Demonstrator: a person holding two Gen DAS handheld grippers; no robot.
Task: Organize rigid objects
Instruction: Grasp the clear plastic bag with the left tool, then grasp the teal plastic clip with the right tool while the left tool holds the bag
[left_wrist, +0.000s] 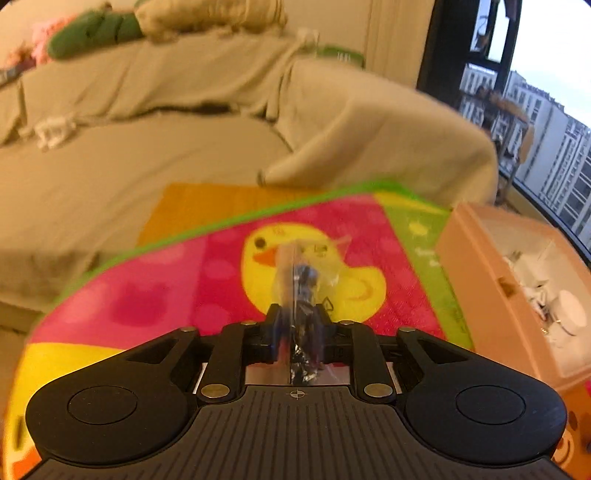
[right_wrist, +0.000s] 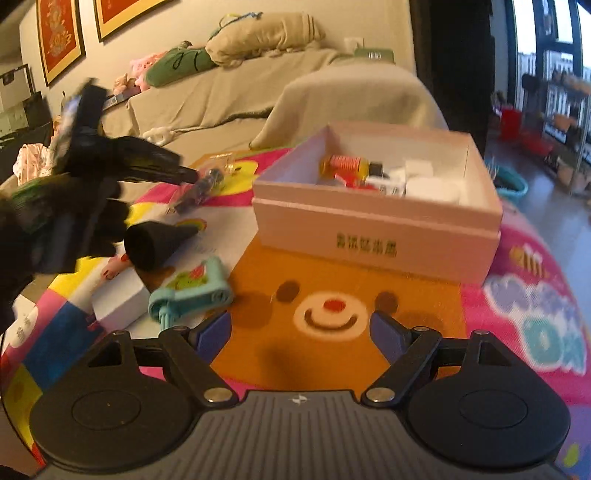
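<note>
In the left wrist view my left gripper is shut on a clear plastic packet with a dark blue item inside, held over the duck picture on the colourful mat. The right wrist view shows that left gripper, in a black-gloved hand, with the packet hanging from its tips. My right gripper stands open above the bear face on the mat, with nothing between its blue pads. The pink box lies ahead of it and holds a small yellow bottle and white items.
On the mat to the left lie a black cone-shaped piece, a teal plastic toy and a white box. The pink box is at the right in the left wrist view. A covered sofa stands behind.
</note>
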